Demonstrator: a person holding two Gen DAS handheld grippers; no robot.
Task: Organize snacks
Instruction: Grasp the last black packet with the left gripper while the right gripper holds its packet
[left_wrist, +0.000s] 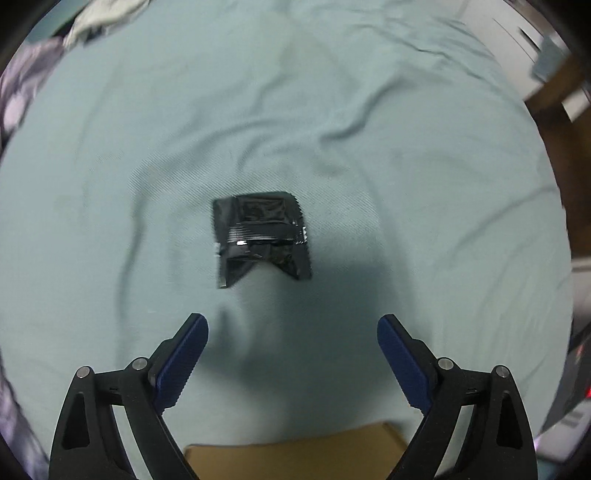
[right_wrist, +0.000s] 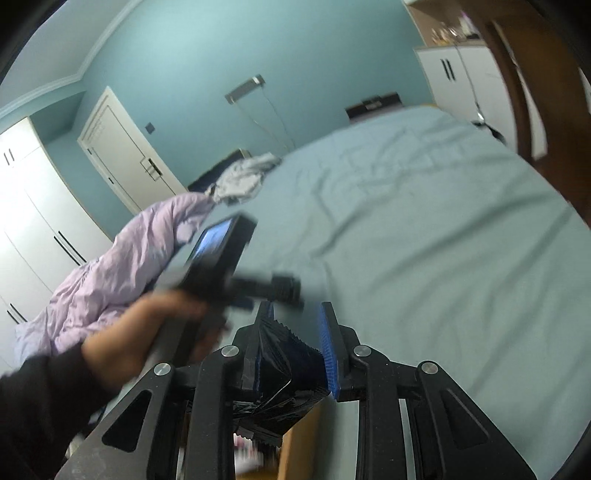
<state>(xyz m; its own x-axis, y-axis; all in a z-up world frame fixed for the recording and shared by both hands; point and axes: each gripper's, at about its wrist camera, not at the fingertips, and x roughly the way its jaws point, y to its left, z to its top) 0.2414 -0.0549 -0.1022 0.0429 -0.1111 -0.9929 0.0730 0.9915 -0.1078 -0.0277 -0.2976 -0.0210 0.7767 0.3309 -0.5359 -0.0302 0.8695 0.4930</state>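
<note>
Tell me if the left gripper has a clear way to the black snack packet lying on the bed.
Probably yes. The left gripper is open, and the black snack packet lies flat on the bed sheet straight ahead of its fingers, with only bare sheet between them.

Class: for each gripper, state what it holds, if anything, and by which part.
Right gripper: grips a crumpled black foil snack packet across its body. Left gripper: open, empty; another black foil packet lies ahead on the bedsheet.

One black glossy snack packet (left_wrist: 260, 240) lies flat at frame centre on the bed sheet, lower edge notched. A second crumpled black packet (right_wrist: 286, 373) sits low centre, clamped between jaws.
</note>
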